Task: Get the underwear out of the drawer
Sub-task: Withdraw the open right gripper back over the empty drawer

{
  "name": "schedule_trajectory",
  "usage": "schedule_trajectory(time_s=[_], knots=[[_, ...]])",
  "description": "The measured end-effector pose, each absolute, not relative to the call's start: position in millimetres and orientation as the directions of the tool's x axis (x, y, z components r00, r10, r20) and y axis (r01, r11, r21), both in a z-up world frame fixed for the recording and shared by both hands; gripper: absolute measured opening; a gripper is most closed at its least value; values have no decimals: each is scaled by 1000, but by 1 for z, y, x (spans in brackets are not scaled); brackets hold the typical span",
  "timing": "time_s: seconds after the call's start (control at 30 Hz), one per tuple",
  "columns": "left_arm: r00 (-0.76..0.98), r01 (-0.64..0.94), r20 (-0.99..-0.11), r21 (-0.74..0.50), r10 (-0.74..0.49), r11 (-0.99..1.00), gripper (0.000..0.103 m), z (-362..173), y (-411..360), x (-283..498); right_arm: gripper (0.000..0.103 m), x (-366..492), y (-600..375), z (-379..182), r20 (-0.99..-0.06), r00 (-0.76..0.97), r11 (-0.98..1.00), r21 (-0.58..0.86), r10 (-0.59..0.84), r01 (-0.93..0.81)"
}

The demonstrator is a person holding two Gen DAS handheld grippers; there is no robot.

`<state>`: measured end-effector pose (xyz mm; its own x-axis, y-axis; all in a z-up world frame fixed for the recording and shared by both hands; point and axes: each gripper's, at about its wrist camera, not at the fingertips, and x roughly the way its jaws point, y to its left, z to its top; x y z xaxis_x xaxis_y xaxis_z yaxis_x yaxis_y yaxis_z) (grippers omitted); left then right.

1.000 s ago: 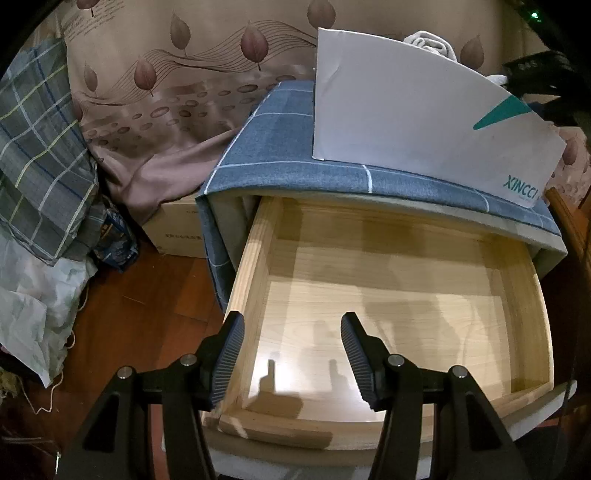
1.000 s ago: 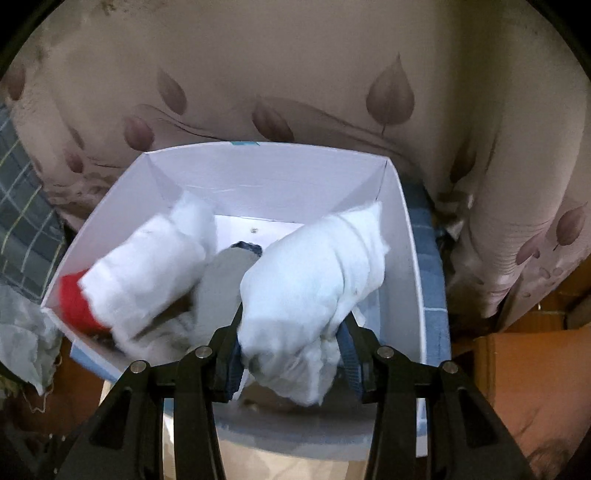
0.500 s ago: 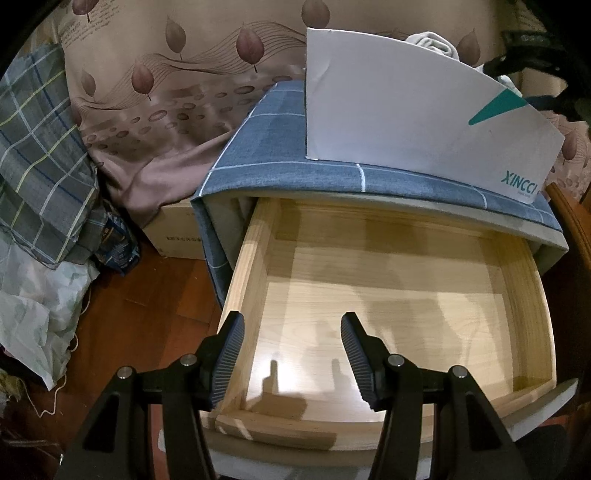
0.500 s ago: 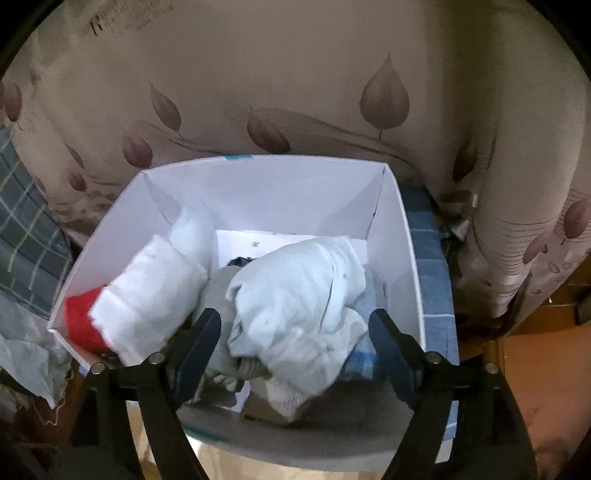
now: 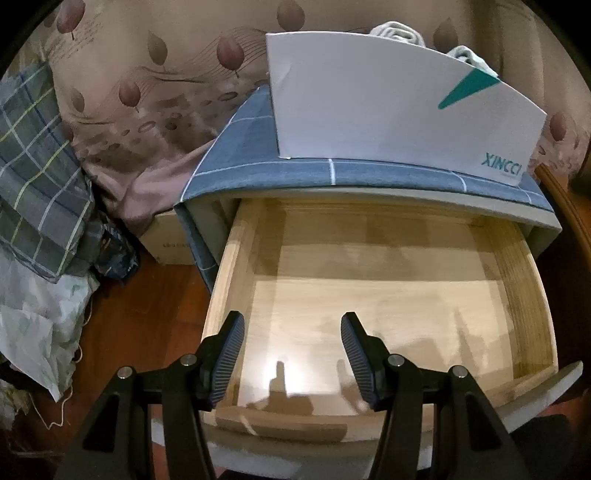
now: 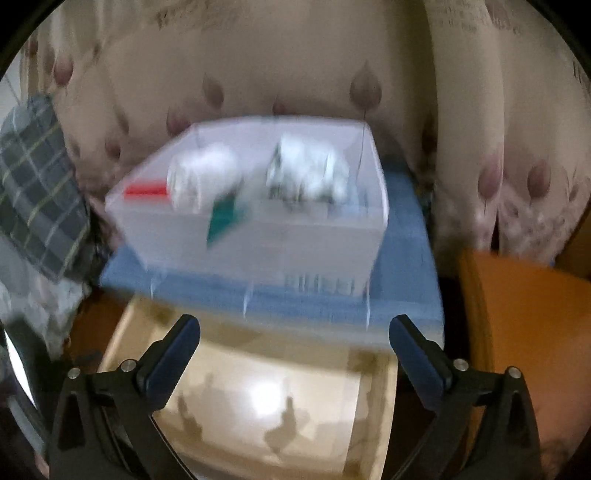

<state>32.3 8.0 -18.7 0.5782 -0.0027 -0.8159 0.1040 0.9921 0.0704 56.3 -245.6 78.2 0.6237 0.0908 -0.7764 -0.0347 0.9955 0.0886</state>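
In the left wrist view, the left gripper (image 5: 292,345) hangs above the front part of the drawer (image 5: 524,295). Its jaws stand apart, a good way open, and nothing is between them. The drawer is wooden, pulled out, and its light bottom shows only shadows of the fingers. Above the drawer, the top of the cabinet is covered by a blue checked cloth (image 5: 258,166). On this cloth stands a white box (image 5: 388,110) with a green triangle and the printed word XINCCI. Over the rim of the box, folds of the underwear (image 5: 397,31), pale in colour, are visible. Behind is a beige curtain (image 5: 166,92) with brown leaves. At the left lies a dark plaid fabric (image 5: 37,166) on a reddish wooden floor (image 5: 147,314).

The right wrist view is blurred by motion. The right gripper (image 6: 295,349) is over the drawer (image 6: 258,406), in front of the cabinet. Its jaws are opening and already stand very wide; they hold nothing. Beyond the fingers, the white box (image 6: 314,251) sits on the blue checked cloth (image 6: 406,277). Inside the box lie the white bundles of underwear (image 6: 310,173), one at the left and one at the right, and a red piece (image 6: 146,190) is at the left edge. What the red piece is, I cannot tell. The same curtain (image 6: 461,110) hangs behind.
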Motion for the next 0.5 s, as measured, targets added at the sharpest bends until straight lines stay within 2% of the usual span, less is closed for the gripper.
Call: schedule_trajectory(time_s=[0.23, 0.5], knots=[[584, 96, -812, 71, 2, 993, 56, -16, 5, 18, 102, 19, -228, 16, -837, 539, 995, 97, 98, -31], [583, 112, -812, 80, -1, 991, 56, -16, 0, 8, 102, 7, -217, -4, -851, 516, 995, 100, 99, -26]])
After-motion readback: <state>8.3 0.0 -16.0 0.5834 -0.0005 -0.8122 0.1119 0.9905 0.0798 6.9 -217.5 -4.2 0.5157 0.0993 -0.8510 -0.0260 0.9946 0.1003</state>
